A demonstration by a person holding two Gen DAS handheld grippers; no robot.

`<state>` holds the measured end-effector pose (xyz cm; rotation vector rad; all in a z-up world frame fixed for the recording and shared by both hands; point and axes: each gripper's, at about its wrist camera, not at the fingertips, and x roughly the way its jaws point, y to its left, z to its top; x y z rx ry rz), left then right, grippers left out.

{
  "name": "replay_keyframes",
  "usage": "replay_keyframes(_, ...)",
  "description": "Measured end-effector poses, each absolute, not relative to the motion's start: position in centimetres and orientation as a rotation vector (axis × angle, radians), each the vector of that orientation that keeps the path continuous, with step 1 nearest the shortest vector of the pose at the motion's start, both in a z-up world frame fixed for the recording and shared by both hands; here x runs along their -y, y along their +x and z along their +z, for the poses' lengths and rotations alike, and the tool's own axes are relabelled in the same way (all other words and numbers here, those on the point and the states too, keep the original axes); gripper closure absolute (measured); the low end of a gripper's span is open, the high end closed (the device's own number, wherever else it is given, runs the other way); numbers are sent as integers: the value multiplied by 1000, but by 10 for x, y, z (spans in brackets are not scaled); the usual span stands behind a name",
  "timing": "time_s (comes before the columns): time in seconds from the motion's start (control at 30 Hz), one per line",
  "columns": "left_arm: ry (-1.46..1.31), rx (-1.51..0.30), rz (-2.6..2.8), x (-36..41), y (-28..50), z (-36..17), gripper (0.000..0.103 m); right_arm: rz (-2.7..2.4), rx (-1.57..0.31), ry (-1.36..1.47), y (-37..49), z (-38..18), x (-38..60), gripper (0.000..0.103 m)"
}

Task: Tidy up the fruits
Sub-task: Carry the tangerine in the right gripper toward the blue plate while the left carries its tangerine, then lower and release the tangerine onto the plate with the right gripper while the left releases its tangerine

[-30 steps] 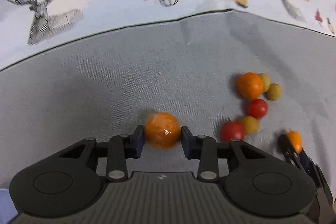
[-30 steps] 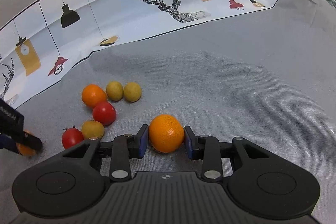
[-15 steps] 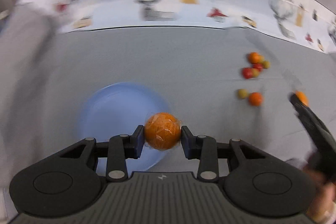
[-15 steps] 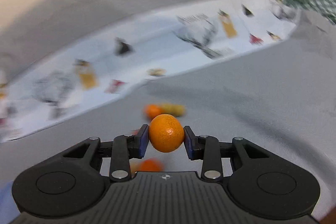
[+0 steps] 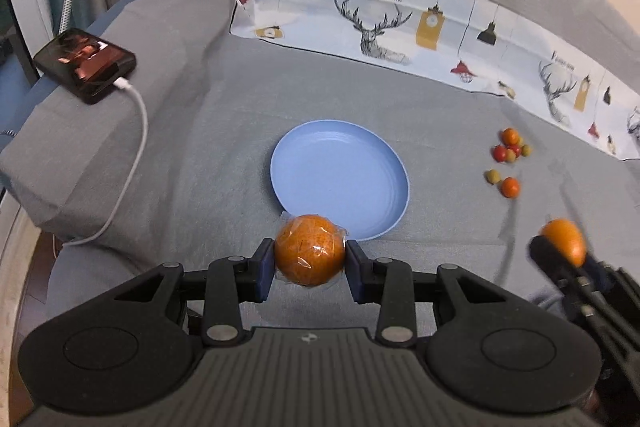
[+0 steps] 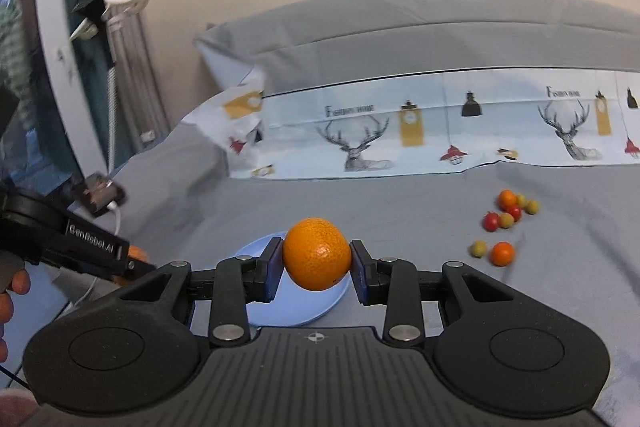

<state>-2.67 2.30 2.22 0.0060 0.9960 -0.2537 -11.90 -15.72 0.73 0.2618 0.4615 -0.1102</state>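
The left tool (image 5: 310, 265) was clamped on a plastic-wrapped orange (image 5: 310, 249), hanging over the near rim of the round blue plate (image 5: 340, 167) on the grey bed sheet (image 5: 208, 115). The right tool (image 6: 317, 269) gripped a bare glossy orange (image 6: 317, 253) above that plate too. The small red, yellow and orange fruits (image 5: 508, 157) lay clustered well apart, near the deer-print cloth (image 5: 400, 23).

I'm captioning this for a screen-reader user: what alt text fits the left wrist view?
The left gripper clamps a plastic-wrapped orange just above the near rim of an empty blue plate on a grey sheet. To the right lie small red, orange and yellow-green fruits, and the right gripper holds another orange. A charging phone lies far left.
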Motion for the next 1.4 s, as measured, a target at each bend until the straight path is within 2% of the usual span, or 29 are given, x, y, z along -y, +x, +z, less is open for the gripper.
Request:
replay_keyframes(0.33,-47,-951,-232,-52,-41,22,62,-65,-506,128,-114,14,110,66)
replay_keyframes(0.77,-39,-972,-206,-54,-21,7,62,-60,-566,113,-93,5,107,66)
replay_keyframes(1.4,25,-1057,-215,-14,56,-33,62,-57,-664,119,-23,-34,117,66)
